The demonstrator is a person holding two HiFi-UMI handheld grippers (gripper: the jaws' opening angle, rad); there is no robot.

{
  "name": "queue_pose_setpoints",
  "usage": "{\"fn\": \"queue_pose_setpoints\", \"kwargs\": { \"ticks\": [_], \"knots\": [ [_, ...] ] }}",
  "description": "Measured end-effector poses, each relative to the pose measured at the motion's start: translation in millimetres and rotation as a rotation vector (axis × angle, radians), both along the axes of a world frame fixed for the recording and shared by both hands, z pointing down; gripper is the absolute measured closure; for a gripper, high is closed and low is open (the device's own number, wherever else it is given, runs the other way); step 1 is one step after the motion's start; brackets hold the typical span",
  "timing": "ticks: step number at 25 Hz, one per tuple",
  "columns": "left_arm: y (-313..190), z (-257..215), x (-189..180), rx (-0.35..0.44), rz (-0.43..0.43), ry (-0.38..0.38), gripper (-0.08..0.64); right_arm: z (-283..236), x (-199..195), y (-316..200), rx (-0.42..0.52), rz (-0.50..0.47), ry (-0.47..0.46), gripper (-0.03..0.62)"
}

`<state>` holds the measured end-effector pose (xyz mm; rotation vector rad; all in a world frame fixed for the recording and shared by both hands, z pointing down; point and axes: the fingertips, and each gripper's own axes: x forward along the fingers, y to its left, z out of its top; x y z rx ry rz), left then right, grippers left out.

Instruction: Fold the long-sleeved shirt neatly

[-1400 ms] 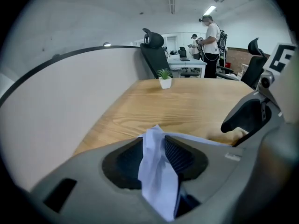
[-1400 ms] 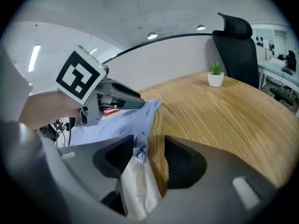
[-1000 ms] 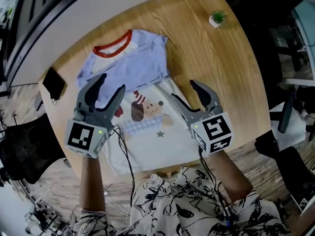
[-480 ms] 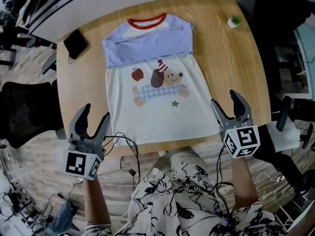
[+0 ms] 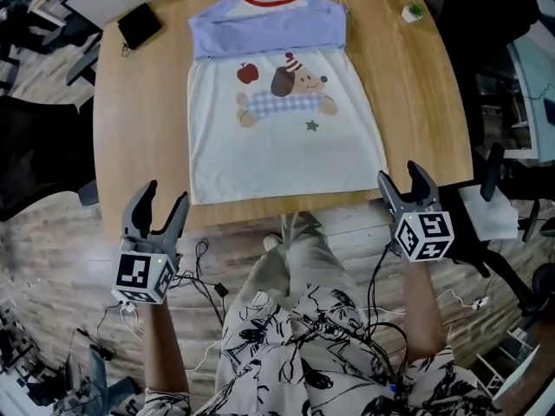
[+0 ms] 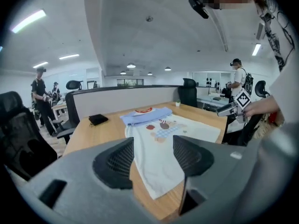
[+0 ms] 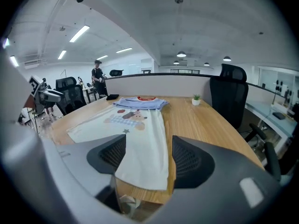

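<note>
Left gripper (image 5: 165,196): lower left of the head view, off the near edge of the table (image 5: 416,94), over the floor. Jaws stand partly apart. In the left gripper view the pads are bare and grip nothing; the shirt shows only far beyond the gap.

Right gripper (image 5: 401,174): lower right of centre, just off the table's near corner. Its jaws have just been opening and now stand moderately apart. The gap is empty, and the pads touch nothing.

Long-sleeved shirt (image 5: 282,128): flat on the table, upper centre of frame. The red collar is at the far edge, with a lavender band across the top. The cream body runs down to the hem at the near edge. It is apart from both grippers.

Print: the shirt front shows a dog in a striped hat, an apple, a star and a checked band. Each gripper cube bears black-and-white square markers.

Also on the table: a black pouch (image 5: 140,26) at upper left and a small potted plant (image 5: 414,12) at upper right.
</note>
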<state>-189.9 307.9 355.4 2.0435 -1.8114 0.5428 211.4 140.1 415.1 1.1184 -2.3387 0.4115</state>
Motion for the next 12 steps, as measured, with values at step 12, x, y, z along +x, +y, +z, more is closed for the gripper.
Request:
{"fn": "queue_pose_setpoints", "kwargs": {
  "ticks": [12],
  "knots": [
    [33.2,122.4,8.9,-0.145,-0.065,0.075,0.287,92.4,38.7,15.4,-0.146,0.086,-0.023,0.268]
  ]
}}
